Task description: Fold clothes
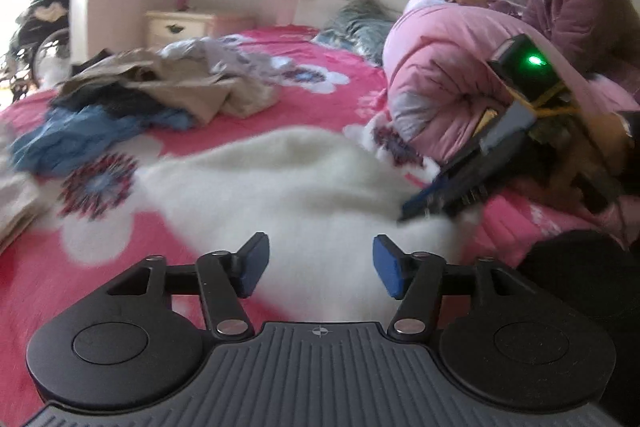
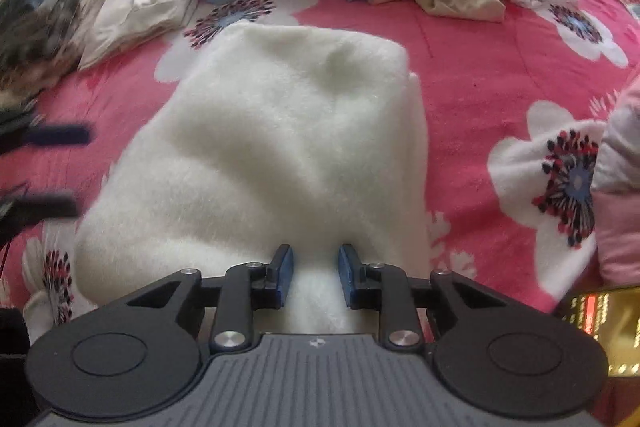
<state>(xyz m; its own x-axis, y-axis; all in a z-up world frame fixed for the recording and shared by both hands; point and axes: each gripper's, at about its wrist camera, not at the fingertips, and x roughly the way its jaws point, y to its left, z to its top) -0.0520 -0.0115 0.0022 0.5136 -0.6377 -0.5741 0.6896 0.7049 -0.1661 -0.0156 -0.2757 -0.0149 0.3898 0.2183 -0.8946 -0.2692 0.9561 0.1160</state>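
Left gripper [image 1: 320, 267] jaws wide apart, empty, above fluffy white sweater [image 2: 280, 131]. Right gripper [image 2: 314, 277] pinching sweater edge. Pink flowered bedspread [image 2: 480, 75] underneath. No words readable anywhere.

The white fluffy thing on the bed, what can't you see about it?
- White fleece garment: which kind of garment, folded shape hides it, both views.
- Its near end: under the right gripper, right wrist view.
- Left gripper: blurred, right wrist view.

L claw [image 1: 318, 265] open over white fleece [image 1: 280, 187] (R claw [image 1: 440, 195] at edge).
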